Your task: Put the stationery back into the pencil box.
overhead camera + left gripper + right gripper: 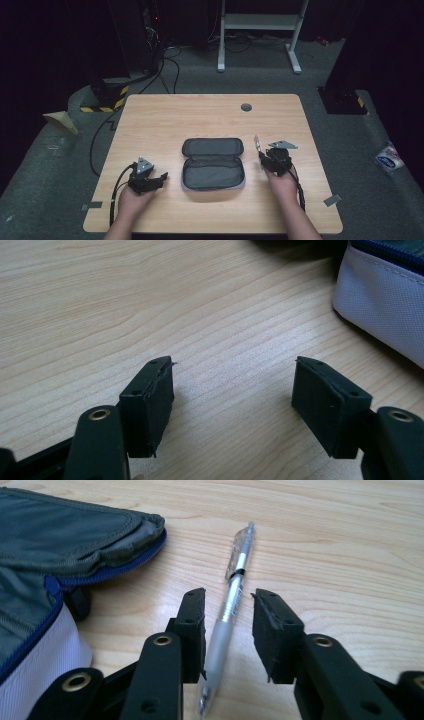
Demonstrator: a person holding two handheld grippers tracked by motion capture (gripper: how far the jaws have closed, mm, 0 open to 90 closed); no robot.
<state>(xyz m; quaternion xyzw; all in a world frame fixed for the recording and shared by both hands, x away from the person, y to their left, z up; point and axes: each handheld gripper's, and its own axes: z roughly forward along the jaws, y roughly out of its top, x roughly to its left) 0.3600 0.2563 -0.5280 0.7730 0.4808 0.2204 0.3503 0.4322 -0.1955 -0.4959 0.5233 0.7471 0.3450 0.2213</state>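
My right claw [227, 630] sat low over the table [150, 120], and a pen [232, 597] lay flat on the wood between its 2 jaws. The jaws stood a little apart with the pen in the gap. The left jaw looked very close to the pen, maybe brushing it, but the other one had not reached it, so I did not have hold of it yet. The pen was just to the right of the open pencil case [213, 163], near its lid.

I thought the pen would be light and hard. Its clear body looked smooth, so it could slip or roll away. The soft grey grip part sat right between my jaws, and that seemed the best spot to pinch. A gentle squeeze would do.

My left claw [232, 390] was wide open with nothing in it. It rested near the pale side of the case, on the bare wood.
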